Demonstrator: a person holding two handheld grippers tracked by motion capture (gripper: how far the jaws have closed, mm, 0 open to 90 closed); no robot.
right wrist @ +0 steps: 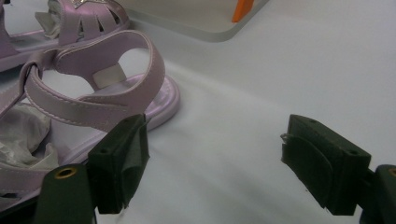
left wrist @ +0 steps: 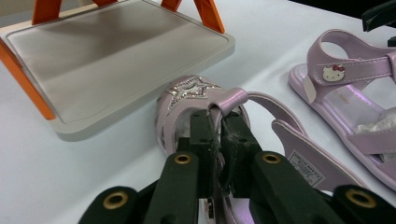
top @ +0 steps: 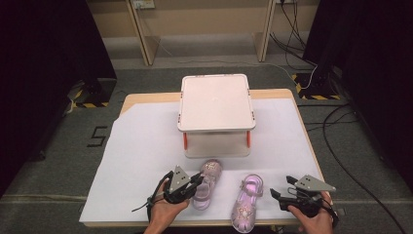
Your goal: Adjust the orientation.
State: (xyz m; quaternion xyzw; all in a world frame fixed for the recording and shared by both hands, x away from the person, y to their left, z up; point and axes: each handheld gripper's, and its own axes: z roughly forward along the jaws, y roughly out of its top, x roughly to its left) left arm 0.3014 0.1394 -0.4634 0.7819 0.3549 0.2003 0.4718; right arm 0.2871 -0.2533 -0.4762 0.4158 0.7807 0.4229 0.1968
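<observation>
At the table's near edge both pink sandals lie on the white sheet, neither yet on the two-tier shelf (top: 215, 102) behind them. Left gripper (left wrist: 218, 135) pinches the left sandal (left wrist: 205, 100) by its strap; right gripper (right wrist: 215, 158) spread wide, beside the right sandal (right wrist: 93, 93), holding nothing.

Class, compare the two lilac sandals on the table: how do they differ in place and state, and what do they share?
The left sandal lies nearer the shelf stand; the right sandal sits closer to the table edge. The left gripper is shut on the left sandal's strap, while the right sandal lies free beside the open right gripper. Both are lilac with sparkly star toes.
</observation>
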